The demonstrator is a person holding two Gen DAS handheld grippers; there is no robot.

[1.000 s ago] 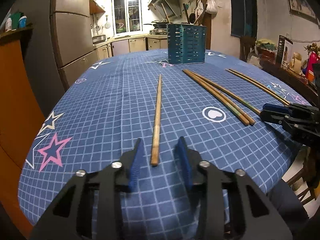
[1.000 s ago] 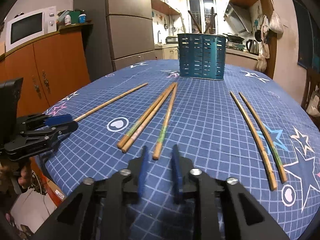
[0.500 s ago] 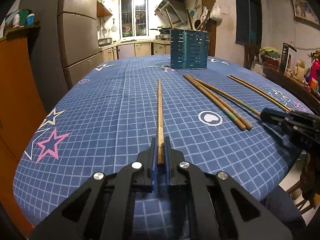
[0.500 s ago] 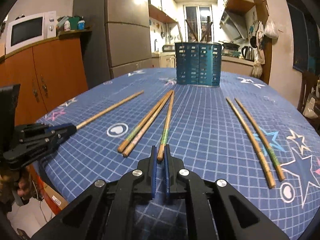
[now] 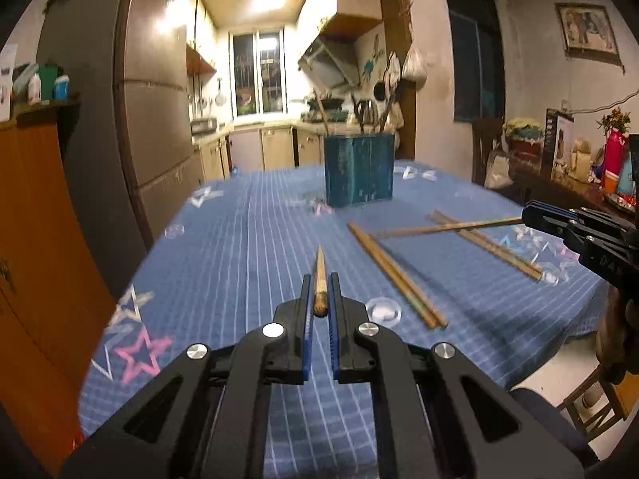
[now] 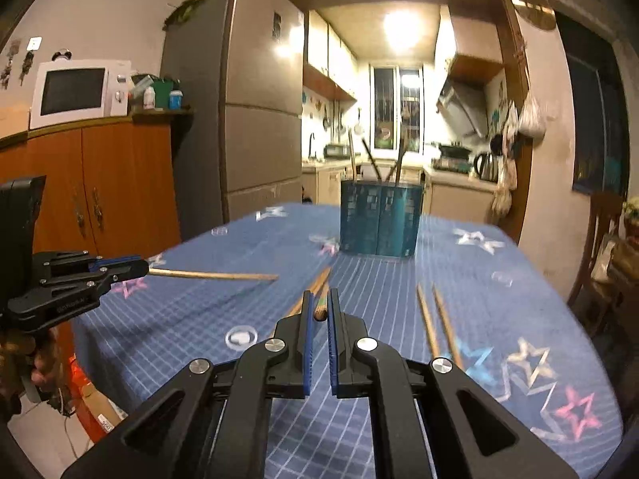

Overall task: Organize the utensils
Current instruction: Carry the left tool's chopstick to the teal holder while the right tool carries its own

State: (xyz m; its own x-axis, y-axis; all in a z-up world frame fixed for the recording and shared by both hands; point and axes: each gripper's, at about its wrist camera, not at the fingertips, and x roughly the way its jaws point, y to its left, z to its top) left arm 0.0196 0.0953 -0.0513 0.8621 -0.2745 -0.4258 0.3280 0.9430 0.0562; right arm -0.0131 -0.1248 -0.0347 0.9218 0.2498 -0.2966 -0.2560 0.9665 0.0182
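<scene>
One second ago both grippers stood open over the blue tablecloth (image 5: 247,263), each with a chopstick end between its pads; half a second ago they had closed on them; now both chopsticks are lifted off the cloth. The left gripper (image 5: 318,299) holds its chopstick (image 5: 320,279) raised, tip pointing to 12 o'clock; from the right wrist view it hangs in the air, pointing to 3 o'clock. The right gripper (image 6: 318,311) grips the green-banded chopstick (image 6: 320,306), lifted away from the pair (image 5: 399,279) it lay beside; seen from the left, it now crosses above the far pair (image 5: 491,247). Both cameras have risen.
</scene>
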